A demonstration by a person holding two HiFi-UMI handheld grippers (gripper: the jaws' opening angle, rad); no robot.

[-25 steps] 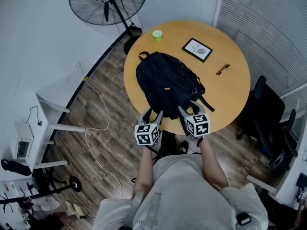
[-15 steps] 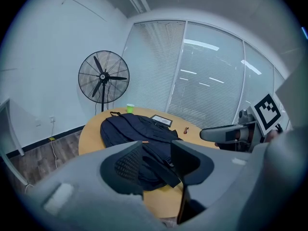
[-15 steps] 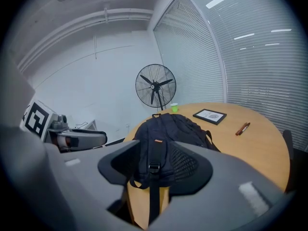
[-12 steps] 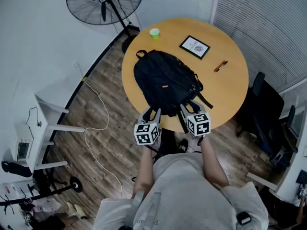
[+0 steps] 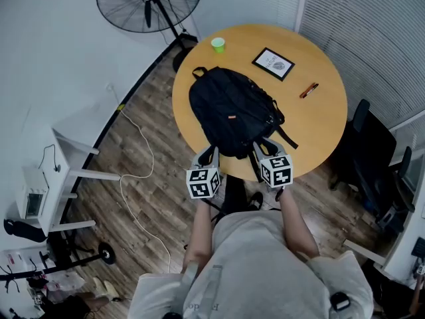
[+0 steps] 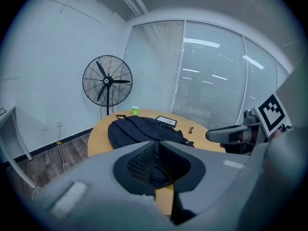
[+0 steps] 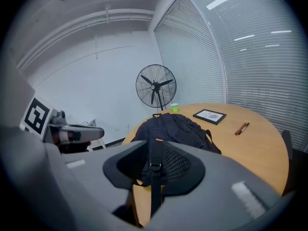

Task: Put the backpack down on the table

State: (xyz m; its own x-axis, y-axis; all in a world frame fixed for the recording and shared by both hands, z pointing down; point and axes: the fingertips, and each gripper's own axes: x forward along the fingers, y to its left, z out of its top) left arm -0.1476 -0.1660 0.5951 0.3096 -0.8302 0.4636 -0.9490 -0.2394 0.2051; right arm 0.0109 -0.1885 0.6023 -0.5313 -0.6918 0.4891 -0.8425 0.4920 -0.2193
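2 grips just closing: my left gripper (image 5: 208, 153) and right gripper (image 5: 262, 146) are each pinching a black webbing strap (image 7: 153, 166) of the black fabric backpack (image 5: 232, 108) on the round wooden table (image 5: 319, 121); I am advising even tension.

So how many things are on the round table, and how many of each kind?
backpack: 1
green cup: 1
framed picture: 1
pen: 1
Total on the table: 4
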